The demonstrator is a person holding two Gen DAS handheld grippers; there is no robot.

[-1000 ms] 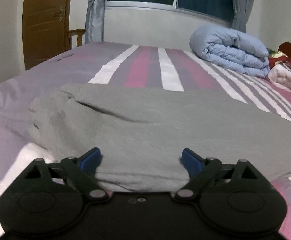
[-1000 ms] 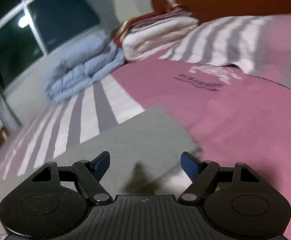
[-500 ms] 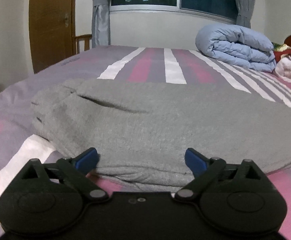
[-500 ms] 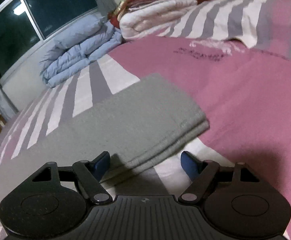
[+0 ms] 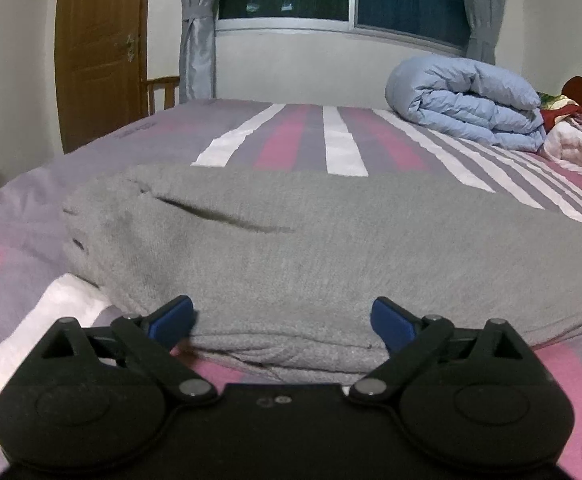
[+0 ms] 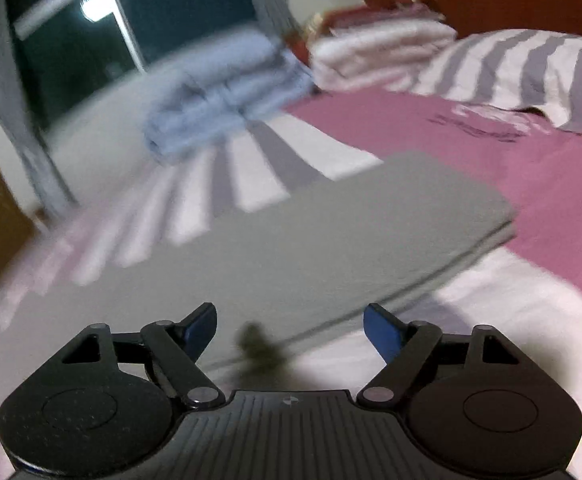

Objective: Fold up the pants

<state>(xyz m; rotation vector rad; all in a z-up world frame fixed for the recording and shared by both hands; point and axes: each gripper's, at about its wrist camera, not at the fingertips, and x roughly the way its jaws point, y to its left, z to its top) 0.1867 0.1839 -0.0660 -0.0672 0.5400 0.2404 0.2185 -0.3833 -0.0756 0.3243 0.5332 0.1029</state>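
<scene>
Evidently the grey pants (image 5: pixel 331 248) had already been doubled lengthwise: they lay as a long, layered slab across the striped bedspread (image 5: pixel 311 136), waist end with its pocket slit toward nine o'clock in the left wrist view. The left gripper (image 5: pixel 282 317) sat low at six o'clock against the near edge, jaws spread wide and holding nothing, the stacked fabric edge lying between the blue fingertips (image 5: pixel 173 316). That placement suited a pinch through all the layers. The right gripper (image 6: pixel 289 326) hung a little above the leg end, also spread and empty; its view was motion-blurred, so contact with the cloth could not be judged. The hem end reached toward two o'clock there. A rolled blue duvet (image 5: pixel 467 104) rested well apart at one o'clock, likely pushed aside for folding room.
</scene>
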